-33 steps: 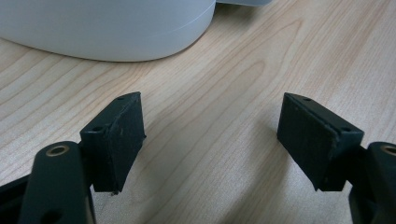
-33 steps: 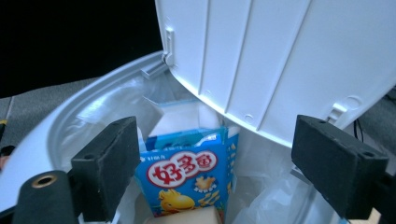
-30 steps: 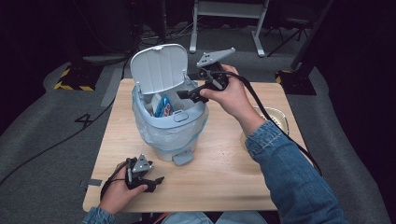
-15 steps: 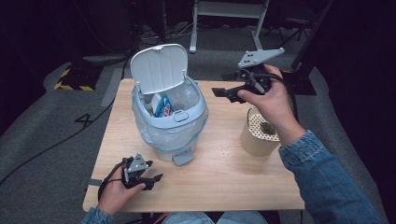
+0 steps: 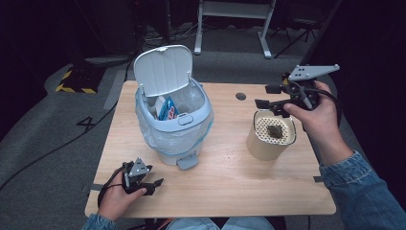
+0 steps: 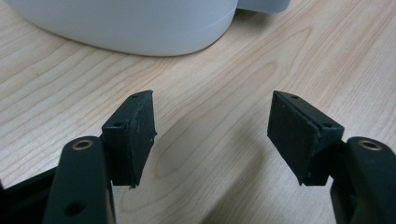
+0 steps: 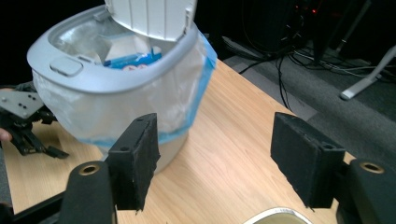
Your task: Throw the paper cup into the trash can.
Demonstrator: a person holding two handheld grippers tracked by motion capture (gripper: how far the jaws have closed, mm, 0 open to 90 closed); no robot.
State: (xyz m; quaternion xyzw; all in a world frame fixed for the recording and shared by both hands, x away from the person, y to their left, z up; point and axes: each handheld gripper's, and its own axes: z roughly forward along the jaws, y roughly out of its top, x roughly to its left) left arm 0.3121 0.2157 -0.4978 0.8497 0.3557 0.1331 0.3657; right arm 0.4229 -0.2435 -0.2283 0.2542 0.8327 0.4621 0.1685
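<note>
A pale blue pedal bin (image 5: 174,127) stands on the wooden table (image 5: 230,191) with its white lid (image 5: 163,69) up. It has a plastic liner, and a blue packet (image 5: 167,110) and white rubbish lie inside. My right gripper (image 5: 265,96) hovers just beyond a beige cylindrical container (image 5: 270,136) at the right. Its jaws stand open with nothing between them and have just widened slightly after narrowing. In the right gripper view, the right gripper (image 7: 215,135) faces the bin (image 7: 121,88). My left gripper (image 5: 154,176) rests at the table's front left. In its own view, the left gripper (image 6: 212,121) is open, empty and has just widened slightly, pointing at the bin's base (image 6: 130,23).
The beige container has a perforated top with a small dark object (image 5: 274,130) on it. The bin's foot pedal (image 5: 187,162) points toward the front edge. A round cable hole (image 5: 241,96) lies at the table's back. Cables and a white stand's legs (image 5: 234,12) are on the grey floor beyond.
The right hand has swung its gripper from over the bin's opening to the right, now beyond the beige container. Both grippers' jaws look slightly narrower than at first. The left hand stays put.
</note>
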